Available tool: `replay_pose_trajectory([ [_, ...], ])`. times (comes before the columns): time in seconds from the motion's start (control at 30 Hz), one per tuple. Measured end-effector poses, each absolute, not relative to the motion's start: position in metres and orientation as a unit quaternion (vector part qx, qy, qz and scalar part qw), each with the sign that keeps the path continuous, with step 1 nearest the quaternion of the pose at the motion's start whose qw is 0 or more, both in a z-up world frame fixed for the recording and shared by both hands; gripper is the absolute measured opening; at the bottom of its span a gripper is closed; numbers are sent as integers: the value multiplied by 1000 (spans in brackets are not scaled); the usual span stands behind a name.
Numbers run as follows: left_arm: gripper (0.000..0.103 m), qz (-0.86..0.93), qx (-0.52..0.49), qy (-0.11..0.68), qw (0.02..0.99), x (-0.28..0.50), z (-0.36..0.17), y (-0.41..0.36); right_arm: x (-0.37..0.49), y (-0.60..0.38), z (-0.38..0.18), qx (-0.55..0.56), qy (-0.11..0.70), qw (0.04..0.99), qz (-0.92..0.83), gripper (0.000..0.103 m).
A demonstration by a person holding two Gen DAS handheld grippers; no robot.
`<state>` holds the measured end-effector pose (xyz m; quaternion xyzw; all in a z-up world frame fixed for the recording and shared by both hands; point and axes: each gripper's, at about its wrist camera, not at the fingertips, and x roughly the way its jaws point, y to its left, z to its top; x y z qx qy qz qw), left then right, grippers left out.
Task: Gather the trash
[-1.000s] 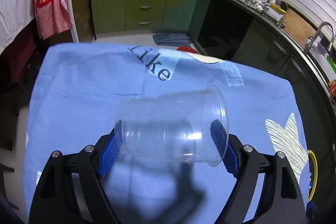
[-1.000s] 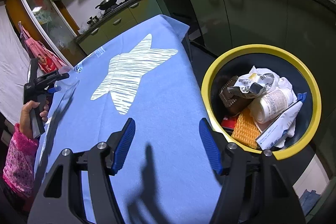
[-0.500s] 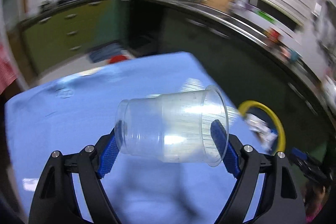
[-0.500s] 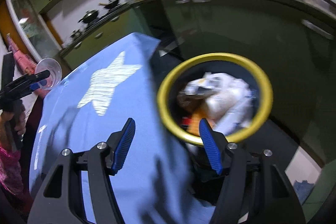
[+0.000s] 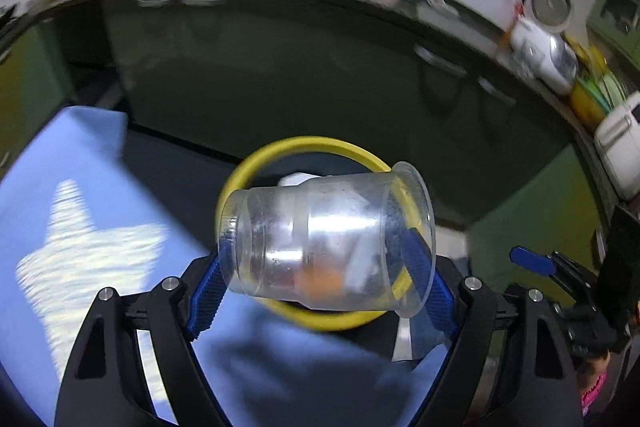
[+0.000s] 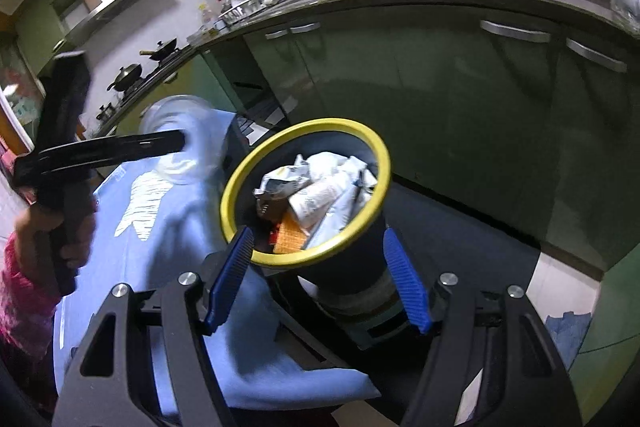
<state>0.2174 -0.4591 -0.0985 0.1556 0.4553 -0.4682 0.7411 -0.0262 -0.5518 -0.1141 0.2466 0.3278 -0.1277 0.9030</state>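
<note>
Left wrist view, scanned left to right. Blue tablecloth (image 5: 80, 187) with a white star print filled the lower left of the frame. At centre, the left gripper (image 5: 326, 281) had its blue pads pressed on a clear plastic cup (image 5: 320, 243), held sideways with the base toward frame left and the rim toward frame right. Seen through and behind the cup: the yellow-rimmed bin (image 5: 256, 163), on the floor just past the table's edge. Far right edge: the right gripper (image 5: 532, 261), small and partly cut off.

Right wrist view. Left side: a hand (image 6: 60, 227) on the left gripper's handle, cup (image 6: 180, 143) blurred over the cloth, still short of the bin rim (image 6: 360, 131). Centre: bin already holding wrappers (image 6: 320, 183). The right gripper (image 6: 320, 281) was empty; its jaws had just been widening, with nothing between the pads.

Judgement on the step: carry the cup fully over the bin mouth before letting go. A light cup lying sideways could bounce off the rim, so tip the open end downward and release low over the wrappers. Keep the empty gripper clear of the drop path.
</note>
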Motion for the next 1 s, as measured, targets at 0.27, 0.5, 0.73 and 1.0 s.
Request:
replay_pose_trajectory([
  [0.27, 82, -450, 187, 496, 719, 217, -131, -500, -33, -574, -132, 269, 334, 892, -141, 65],
  [0.5, 94, -433, 178, 505, 725, 224, -140, -501, -27, -571, -138, 275, 338, 891, -127, 65],
  [0.73, 94, -428, 117, 440, 781, 221, -92, -423, -30, -569, -134, 274, 332, 894, -123, 65],
  [1.0, 99, -334, 83, 312, 886, 175, -30, -270, -12, -524, -116, 235, 340, 908, -78, 68],
])
